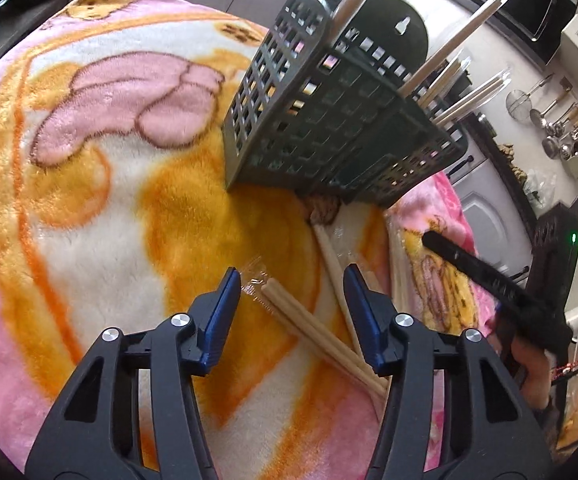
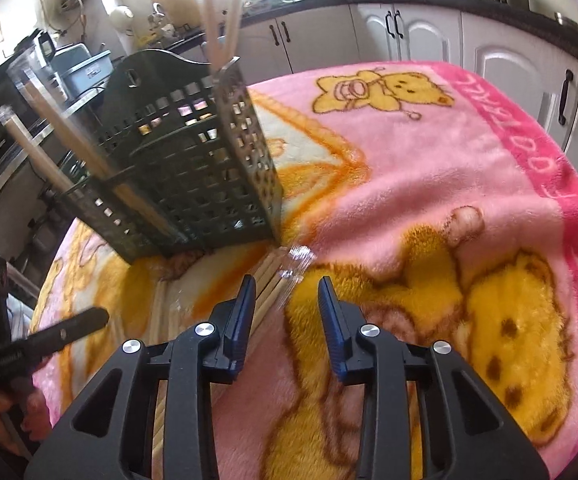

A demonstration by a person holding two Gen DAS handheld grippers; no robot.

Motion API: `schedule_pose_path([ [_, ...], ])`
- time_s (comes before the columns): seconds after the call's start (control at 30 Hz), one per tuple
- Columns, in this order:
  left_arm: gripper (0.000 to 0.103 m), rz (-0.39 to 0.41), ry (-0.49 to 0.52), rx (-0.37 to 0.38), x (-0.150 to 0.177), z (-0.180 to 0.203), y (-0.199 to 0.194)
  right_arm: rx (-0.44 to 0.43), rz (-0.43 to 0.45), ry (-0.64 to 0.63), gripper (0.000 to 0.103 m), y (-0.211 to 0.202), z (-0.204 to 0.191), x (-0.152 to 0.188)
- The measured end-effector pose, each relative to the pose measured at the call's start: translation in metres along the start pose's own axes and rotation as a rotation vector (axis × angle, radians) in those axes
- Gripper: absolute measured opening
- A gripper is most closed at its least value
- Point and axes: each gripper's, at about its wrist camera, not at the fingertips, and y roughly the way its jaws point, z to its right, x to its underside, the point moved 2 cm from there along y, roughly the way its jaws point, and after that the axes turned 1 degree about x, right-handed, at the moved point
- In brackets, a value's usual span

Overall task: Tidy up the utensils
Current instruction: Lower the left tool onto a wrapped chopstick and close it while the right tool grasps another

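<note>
Both wrist views look steeply down, close, sharing the basket (image 1: 329, 120) and blanket (image 2: 429, 184).

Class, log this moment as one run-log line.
left tongs: open over wrapped chopsticks | right tongs: open over chopstick pair | caddy: partly filled

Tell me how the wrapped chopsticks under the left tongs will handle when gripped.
The chopsticks look like thin, straight wooden sticks, so probably stiff and light. The clear wrapper around them may make them slippery. They lie flat on a plush blanket, so rolling seems unlikely, but the pads may pinch fabric.
</note>
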Motion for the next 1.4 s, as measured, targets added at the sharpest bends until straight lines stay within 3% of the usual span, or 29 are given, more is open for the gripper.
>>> schedule_pose_path([
  [0.2,0.035,-0.005,-0.004,-0.061,-0.001,-0.003,0.007,-0.021,-0.047,0.043,0.027,0.022,0.01,-0.008],
  [0.53,0.031,0.012,0.073,-0.154,-0.002,0.009,0.018,-0.026,-0.08,0.051,0.026,0.039,0.012,-0.009],
  [0.77,0.025,0.037,0.123,-0.208,0.001,0.016,0.022,0.015,-0.073,0.011,0.019,0.04,0.007,-0.008],
  [1.0,0.016,0.045,0.102,-0.198,-0.001,0.011,0.023,-0.011,-0.045,0.078,0.003,0.034,0.019,-0.004],
  [1.2,0.013,0.044,0.07,-0.155,-0.002,0.001,0.017,-0.027,0.01,0.138,0.002,0.014,0.028,-0.001],
  [1.4,0.005,0.034,-0.026,-0.043,-0.003,-0.018,0.01,-0.025,0.093,0.15,0.002,-0.021,0.033,-0.001],
])
